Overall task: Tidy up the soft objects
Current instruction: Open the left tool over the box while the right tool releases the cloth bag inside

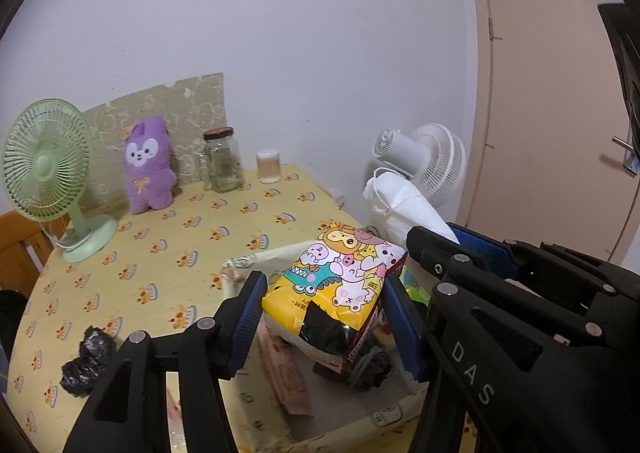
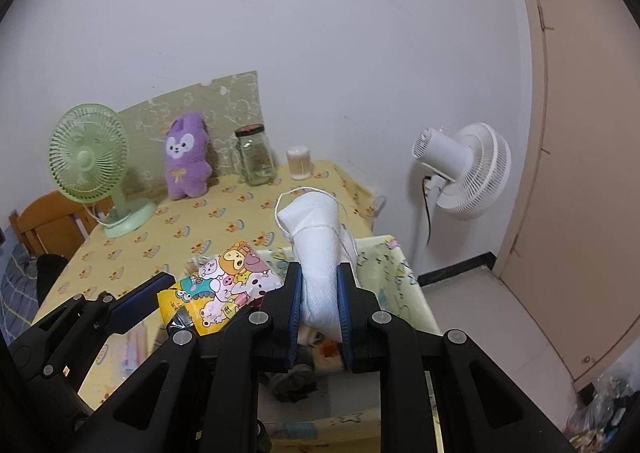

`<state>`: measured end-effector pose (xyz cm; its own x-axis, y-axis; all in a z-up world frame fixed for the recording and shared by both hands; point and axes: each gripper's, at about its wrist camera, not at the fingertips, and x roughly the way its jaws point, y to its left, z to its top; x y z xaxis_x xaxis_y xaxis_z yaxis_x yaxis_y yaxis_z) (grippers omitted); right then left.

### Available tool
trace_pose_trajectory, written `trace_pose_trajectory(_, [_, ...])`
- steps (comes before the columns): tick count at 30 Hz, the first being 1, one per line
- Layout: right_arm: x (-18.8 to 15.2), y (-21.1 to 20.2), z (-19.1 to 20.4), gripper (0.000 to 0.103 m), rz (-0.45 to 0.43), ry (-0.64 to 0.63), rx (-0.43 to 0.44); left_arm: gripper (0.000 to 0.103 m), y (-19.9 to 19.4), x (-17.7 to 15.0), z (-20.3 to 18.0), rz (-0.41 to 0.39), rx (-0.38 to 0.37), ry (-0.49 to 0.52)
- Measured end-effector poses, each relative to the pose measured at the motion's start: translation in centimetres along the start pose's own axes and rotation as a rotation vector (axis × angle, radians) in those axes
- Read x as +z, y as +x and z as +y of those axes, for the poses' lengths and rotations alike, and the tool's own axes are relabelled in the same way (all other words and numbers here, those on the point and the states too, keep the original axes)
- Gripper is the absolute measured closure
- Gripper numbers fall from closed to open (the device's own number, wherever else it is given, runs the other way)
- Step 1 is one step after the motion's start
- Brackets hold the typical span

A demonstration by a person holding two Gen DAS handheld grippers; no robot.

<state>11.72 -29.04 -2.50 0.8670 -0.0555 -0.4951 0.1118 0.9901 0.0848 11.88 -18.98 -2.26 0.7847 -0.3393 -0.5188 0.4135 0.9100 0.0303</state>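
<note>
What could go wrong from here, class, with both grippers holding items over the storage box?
1. The right gripper pinches the white cloth bundle low down; its top-heavy end could tip out, and its loose string could snag.
2. The left gripper seems only to flank the cartoon snack bag, which could slip.
3. The grippers could collide above the storage box.

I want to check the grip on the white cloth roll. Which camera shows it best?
The right wrist view: the white cloth roll sits centered, clamped between the right tool pads, string visible. The left wrist view shows only its upper end behind the right tool.
</note>
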Motion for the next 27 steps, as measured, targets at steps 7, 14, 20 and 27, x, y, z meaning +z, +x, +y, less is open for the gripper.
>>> trace_pose_trajectory(7, [-0.4,1.0,-1.3,0.083,0.032,0.029,-0.016,0.033,1.4,-0.1,-1.0,0.036,-0.036,0.019])
trace_pose_trajectory(14, [-1.1,2.2,-1.8,0.083,0.072,0.040,-0.011,0.017,2.3,-0.6,-1.2,0.085,-0.034,0.034])
trace_pose_trajectory(20, [-1.5,3.0,-1.6,0.080,0.114,0.047,0.004,0.017,2.6,-0.9,-1.0,0.117,-0.021,0.042])
trace_pose_trajectory(27, [-1.6,2.8,-0.9,0.078,0.125,0.024,0.016,0.017,2.2,-1.1,-0.5,0.120,-0.013,0.033])
